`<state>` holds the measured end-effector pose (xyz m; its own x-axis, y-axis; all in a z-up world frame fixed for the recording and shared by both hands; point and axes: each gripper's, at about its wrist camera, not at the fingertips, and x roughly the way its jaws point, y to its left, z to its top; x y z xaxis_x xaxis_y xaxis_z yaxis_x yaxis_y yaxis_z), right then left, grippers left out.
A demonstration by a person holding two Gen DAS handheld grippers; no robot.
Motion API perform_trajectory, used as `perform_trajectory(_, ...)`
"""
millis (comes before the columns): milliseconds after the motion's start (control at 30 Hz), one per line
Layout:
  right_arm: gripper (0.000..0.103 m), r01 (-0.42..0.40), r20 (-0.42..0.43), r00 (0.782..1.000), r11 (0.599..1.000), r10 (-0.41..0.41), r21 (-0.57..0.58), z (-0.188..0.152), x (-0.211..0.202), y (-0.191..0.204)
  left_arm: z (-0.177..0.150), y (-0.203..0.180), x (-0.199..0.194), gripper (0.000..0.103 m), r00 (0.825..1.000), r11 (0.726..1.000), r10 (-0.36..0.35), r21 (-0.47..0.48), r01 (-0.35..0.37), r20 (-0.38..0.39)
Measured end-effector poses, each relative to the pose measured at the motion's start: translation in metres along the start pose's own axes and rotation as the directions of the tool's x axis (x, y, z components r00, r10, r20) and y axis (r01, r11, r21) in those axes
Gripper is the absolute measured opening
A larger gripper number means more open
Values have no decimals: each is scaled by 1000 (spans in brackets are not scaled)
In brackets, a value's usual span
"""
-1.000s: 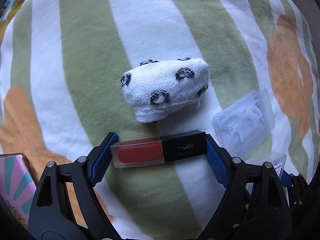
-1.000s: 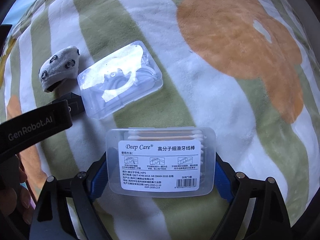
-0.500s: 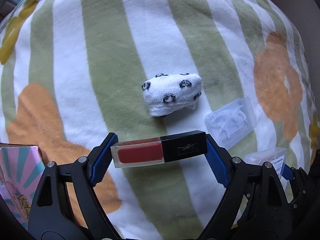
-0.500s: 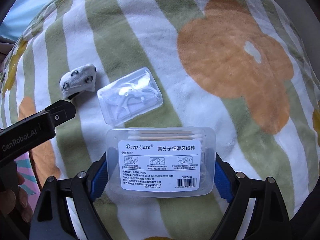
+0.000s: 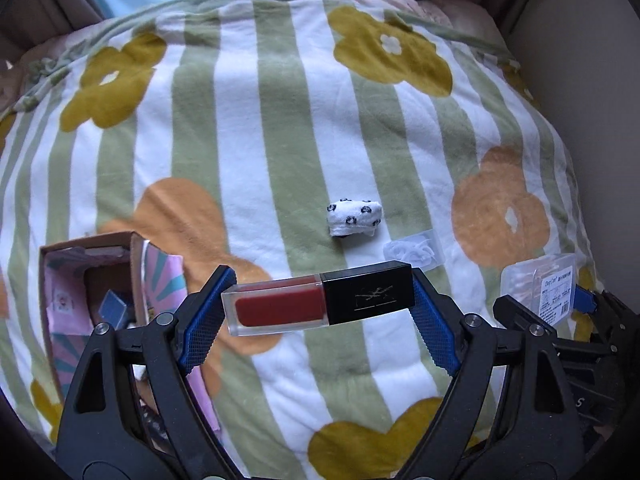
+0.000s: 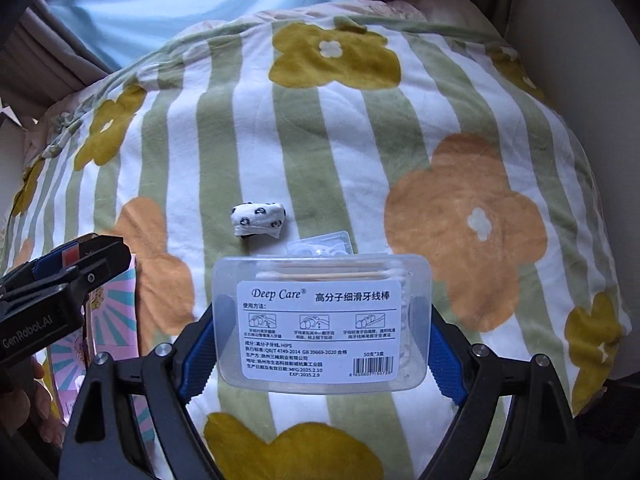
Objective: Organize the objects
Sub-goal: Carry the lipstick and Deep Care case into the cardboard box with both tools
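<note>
Left wrist view has the left gripper [image 5: 318, 306] pinching the lipstick [image 5: 318, 303] crosswise, with the open box [image 5: 90, 280] just down-left, so it's nearer than the right gripper [image 6: 322, 344] clamping the floss-pick case [image 6: 322, 322].

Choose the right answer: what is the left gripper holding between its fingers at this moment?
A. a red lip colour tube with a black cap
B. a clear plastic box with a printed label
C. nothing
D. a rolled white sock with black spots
A: in the left wrist view, the left gripper is shut on the lip colour tube, clamped by its two ends, while the spotted sock lies on the blanket beyond it.
</note>
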<state>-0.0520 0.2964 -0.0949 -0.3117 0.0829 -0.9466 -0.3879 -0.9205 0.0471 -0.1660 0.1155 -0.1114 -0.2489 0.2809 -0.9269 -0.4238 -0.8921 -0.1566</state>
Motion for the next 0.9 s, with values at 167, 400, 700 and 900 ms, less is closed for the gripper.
perform_trajectory(167,86,-21,33,999,998,23,-56,-9,-36,8,-23,11,-50,84,999,999,0,-49,2,43)
perform_trajectory(400,86,-22,77,997,994,30,-106,-38,-68,10,-65,10,-87,84,997,997,-4,-78,10,82)
perform_trajectory(700,86,-25,93,995,993,37,-119,-57,-82,13,-99,10,-106,84,994,995,-15,-101,26,108)
perform_trajectory(900,86,-44,105,993,985,62,-166,-57,-88,32,-107,24,-120,84,990,990,0,-140,20,139)
